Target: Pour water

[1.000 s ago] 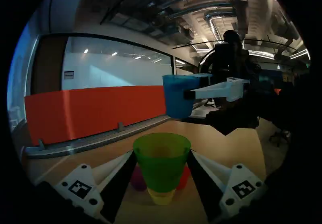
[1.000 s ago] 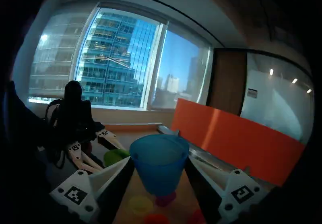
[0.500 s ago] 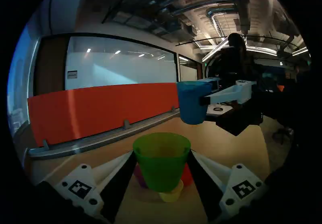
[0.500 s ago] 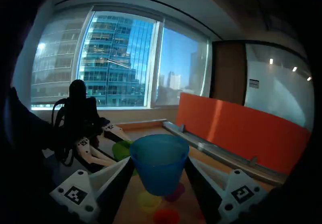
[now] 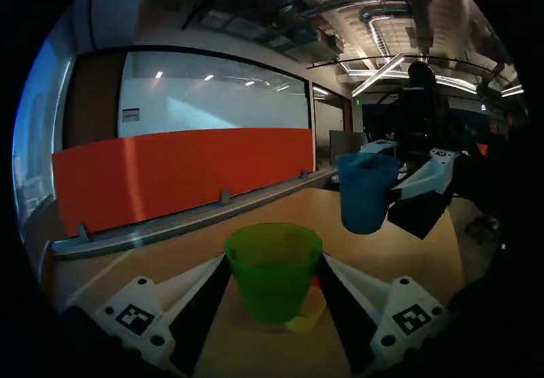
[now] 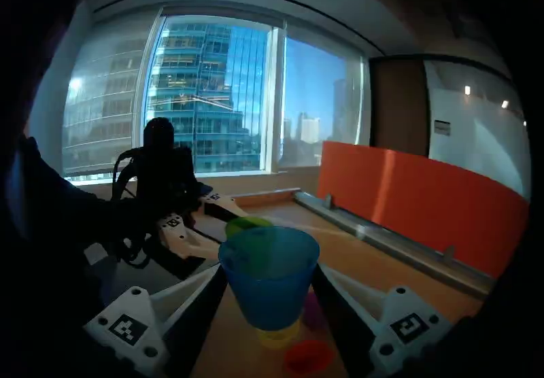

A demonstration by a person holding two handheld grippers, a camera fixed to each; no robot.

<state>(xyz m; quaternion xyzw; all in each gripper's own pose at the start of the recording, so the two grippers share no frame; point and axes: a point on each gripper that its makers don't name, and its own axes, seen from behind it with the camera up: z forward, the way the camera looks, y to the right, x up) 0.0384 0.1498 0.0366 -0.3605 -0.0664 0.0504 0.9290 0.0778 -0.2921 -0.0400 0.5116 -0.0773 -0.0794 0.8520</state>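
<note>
In the left gripper view, my left gripper is shut on an upright green cup, held above the wooden table. To its upper right hangs a blue cup, clamped upright by the other gripper. In the right gripper view, my right gripper is shut on that blue cup. Behind it the green cup sits in the left gripper, held by a dark-sleeved hand. I cannot tell whether either cup holds water.
Small cups lie on the table below: yellow, red and purple; a yellow one also peeks from behind the green cup. An orange partition on a metal rail runs along the table's far edge.
The blue cup has moved right and lower in the left gripper view, staying upright. Both grippers kept hold of their cups, and the green cup has come closer behind the blue one.
</note>
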